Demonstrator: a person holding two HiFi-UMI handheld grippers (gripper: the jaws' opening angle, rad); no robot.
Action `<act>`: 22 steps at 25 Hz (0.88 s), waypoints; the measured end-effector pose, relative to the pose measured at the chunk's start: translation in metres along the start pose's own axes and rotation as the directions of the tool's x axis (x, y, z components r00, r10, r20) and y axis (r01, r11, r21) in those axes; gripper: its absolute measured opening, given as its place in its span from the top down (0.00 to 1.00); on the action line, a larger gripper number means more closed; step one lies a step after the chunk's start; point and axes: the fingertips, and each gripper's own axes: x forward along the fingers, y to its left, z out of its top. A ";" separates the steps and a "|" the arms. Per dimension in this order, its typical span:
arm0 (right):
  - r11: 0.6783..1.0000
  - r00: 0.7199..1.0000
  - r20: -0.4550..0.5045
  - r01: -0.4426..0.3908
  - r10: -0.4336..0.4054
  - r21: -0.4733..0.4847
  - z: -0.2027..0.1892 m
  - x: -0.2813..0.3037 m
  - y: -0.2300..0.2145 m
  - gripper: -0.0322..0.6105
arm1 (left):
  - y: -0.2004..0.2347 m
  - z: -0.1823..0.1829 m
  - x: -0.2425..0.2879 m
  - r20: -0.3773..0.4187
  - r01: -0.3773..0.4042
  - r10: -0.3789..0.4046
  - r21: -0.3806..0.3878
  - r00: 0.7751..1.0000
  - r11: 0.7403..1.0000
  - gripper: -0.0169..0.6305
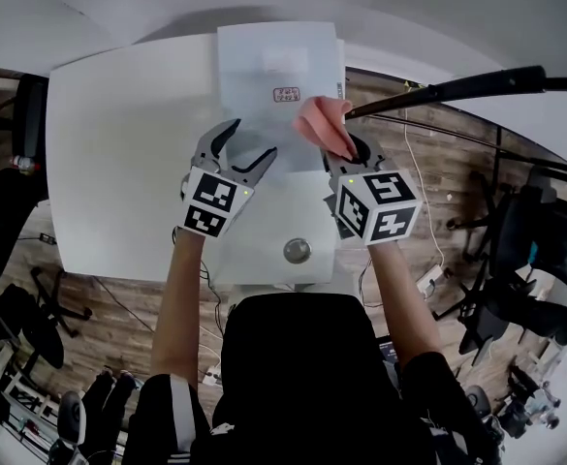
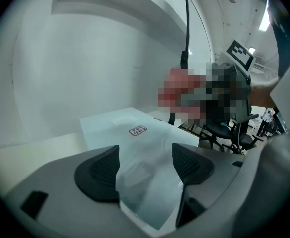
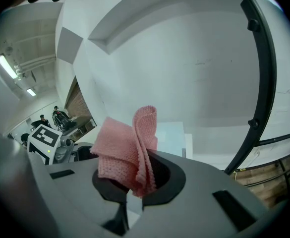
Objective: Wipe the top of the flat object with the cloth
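A pale, flat rectangular object (image 1: 278, 80) with a small red-printed label (image 1: 287, 94) lies on the white table (image 1: 118, 163). My left gripper (image 1: 242, 150) hovers at its near left edge, jaws spread wide. In the left gripper view the flat object (image 2: 135, 133) runs between the two dark pads (image 2: 97, 172) without either pressing on it. My right gripper (image 1: 346, 153) is at the object's near right corner, shut on a folded pink cloth (image 1: 324, 124). In the right gripper view the cloth (image 3: 127, 150) sticks up out of the closed jaws.
A round silver knob (image 1: 297, 251) sits on the table near the front edge, between my arms. A black pole (image 1: 457, 87) slants over the table's right side. Office chairs stand on the wooden floor to the right (image 1: 545, 250) and left (image 1: 2, 221).
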 end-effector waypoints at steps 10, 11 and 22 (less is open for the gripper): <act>1.000 0.999 -0.041 0.002 -0.002 0.003 -0.016 0.009 -0.005 0.88 | -0.004 -0.039 0.013 -0.111 -0.005 0.006 0.010 0.994 1.000 0.46; 1.000 0.999 -0.045 0.004 -0.004 0.002 -0.017 0.009 -0.006 0.88 | -0.004 -0.039 0.013 -0.108 -0.008 0.010 0.011 0.994 1.000 0.46; 0.999 0.996 -0.081 0.042 -0.043 -0.013 -0.018 0.018 -0.031 0.88 | -0.004 -0.041 0.015 -0.103 -0.029 0.033 0.044 0.994 0.999 0.46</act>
